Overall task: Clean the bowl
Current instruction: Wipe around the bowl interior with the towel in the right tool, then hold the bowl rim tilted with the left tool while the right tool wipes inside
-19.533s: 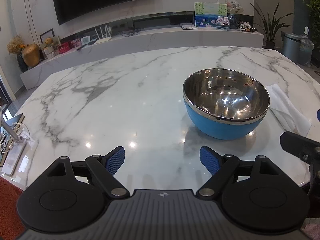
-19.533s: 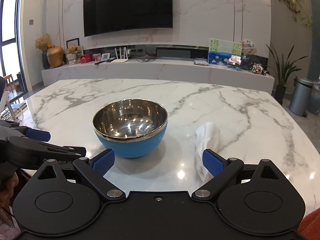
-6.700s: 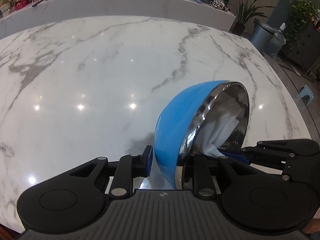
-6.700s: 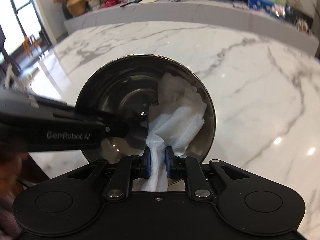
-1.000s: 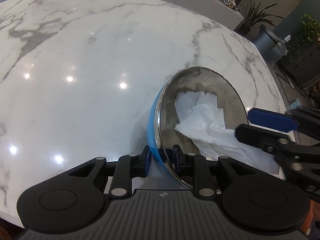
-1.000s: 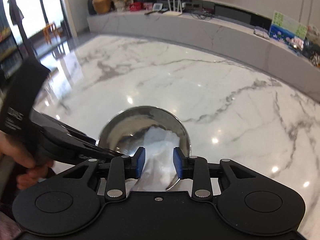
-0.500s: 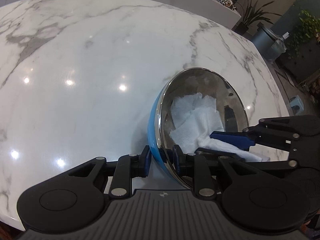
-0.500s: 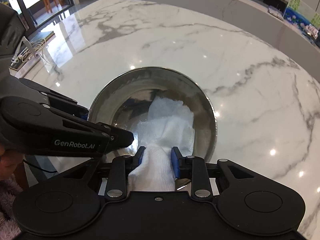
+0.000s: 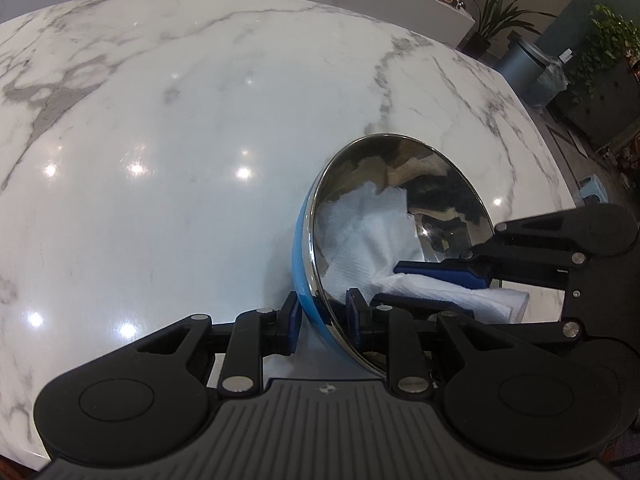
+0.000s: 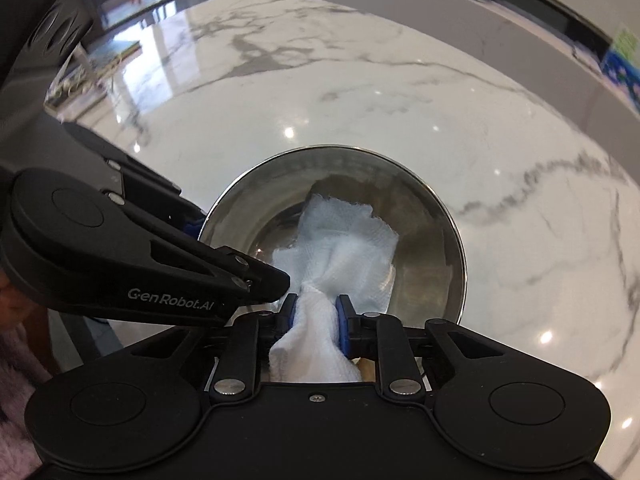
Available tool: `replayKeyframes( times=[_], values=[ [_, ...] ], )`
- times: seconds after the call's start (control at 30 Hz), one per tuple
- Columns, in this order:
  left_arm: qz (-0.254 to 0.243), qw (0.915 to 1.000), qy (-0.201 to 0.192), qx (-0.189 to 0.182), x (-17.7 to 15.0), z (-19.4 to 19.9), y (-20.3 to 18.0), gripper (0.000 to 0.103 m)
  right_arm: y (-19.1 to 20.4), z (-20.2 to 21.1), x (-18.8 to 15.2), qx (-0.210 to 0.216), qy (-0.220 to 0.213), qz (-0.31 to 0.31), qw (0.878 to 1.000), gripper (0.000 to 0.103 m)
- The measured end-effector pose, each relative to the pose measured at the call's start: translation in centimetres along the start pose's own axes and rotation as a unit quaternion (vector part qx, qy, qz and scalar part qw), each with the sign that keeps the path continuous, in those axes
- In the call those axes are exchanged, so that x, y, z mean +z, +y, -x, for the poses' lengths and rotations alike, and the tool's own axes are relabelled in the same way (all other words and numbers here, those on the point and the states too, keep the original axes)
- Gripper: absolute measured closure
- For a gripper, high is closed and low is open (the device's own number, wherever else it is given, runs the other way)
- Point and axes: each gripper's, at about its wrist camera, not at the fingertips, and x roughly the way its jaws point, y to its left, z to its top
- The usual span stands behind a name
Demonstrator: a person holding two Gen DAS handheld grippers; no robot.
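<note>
- The left gripper was clamped on the near rim of the bowl, one blue pad against the blue outer wall and the other against the steel inner wall.
- The bowl was tilted well off level, its open mouth turned toward the right gripper; whether it touched the desk could not be told.
- The bowl sat over the desk's near right part, close to the near edge.
- The right gripper's jaws were closed on a bunched white paper towel.
- The towel's free end spread against the steel inner wall, reaching to about the middle of the bowl.
- Beyond the bowl, the white marble desk carried only ceiling-light reflections.
- Past the desk's far right corner stood a grey bin and potted plants.
</note>
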Motion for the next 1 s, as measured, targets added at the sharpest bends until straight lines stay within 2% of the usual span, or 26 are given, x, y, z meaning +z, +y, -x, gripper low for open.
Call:
replayKeyframes(
  times=[0.2,0.47,0.63,0.7,0.77,0.83,0.87,0.93,1.0],
  values=[
    [-0.01,0.9998,0.001,0.015,0.0,0.2,0.0,0.082,0.2,-0.3,0.3,-0.011,0.007,0.018,1.0,0.088],
    [-0.023,0.9993,-0.005,0.028,0.2,0.2,-0.3,0.083,-1.1,0.0,0.2,-0.017,0.028,-0.011,0.999,0.09],
    [-0.013,0.9995,-0.005,0.027,0.3,0.2,-0.2,0.084,-1.3,0.1,-0.2,-0.012,0.026,-0.037,0.999,0.089],
    [0.011,0.9998,-0.001,0.016,0.2,0.3,0.1,0.083,-1.5,0.1,-0.3,-0.01,0.024,-0.049,0.998,0.089],
    [0.043,0.999,0.006,0.003,0.2,0.5,0.5,0.078,-1.7,0.1,-0.3,-0.007,0.023,-0.059,0.998,0.089],
    [0.079,0.9967,0.014,-0.013,0.1,0.8,1.1,0.061,-1.9,0.1,-0.3,-0.004,0.021,-0.07,0.997,0.089],
    [0.097,0.9949,0.022,-0.02,0.1,0.9,1.5,0.059,-2.0,0.0,-0.3,-0.002,0.02,-0.075,0.997,0.089],
    [0.127,0.9908,0.036,-0.028,0.0,0.9,1.9,0.058,-2.1,0.0,-0.3,0.0,0.02,-0.082,0.996,0.089],
    [0.131,0.9902,0.036,-0.032,-0.2,0.9,2.0,0.059,-2.2,0.0,-0.3,0.001,0.02,-0.089,0.996,0.089]
  ],
)
